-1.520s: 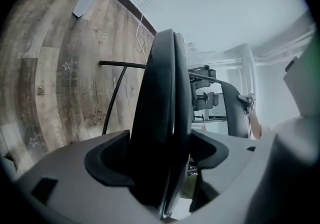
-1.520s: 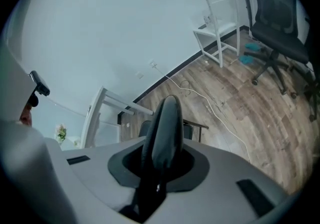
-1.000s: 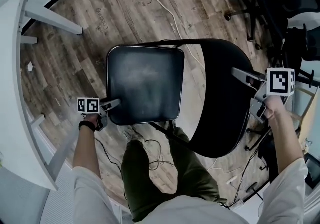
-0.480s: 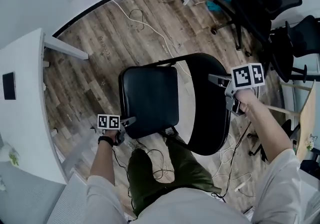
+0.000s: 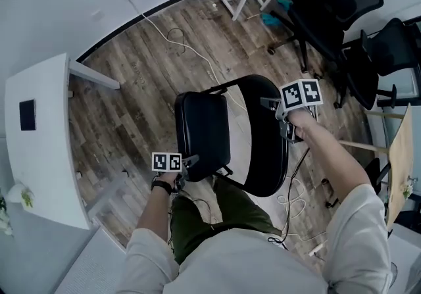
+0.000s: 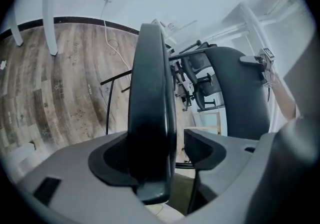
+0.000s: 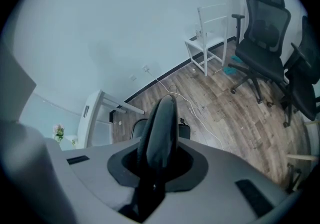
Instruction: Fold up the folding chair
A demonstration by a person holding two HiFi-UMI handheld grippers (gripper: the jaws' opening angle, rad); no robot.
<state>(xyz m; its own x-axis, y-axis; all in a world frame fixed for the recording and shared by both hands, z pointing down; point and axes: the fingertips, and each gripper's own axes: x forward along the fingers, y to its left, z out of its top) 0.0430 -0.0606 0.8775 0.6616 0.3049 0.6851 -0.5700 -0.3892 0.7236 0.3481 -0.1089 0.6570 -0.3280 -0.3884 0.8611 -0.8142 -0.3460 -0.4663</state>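
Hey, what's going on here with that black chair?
A person is folding a black folding chair with a gripper in each hand. The right gripper is clamped on the edge of the backrest. The left gripper has the edge of the seat between its jaws, with a gap at one pad. The seat is tipped up steeply toward the backrest, nearly folded but not yet flat.
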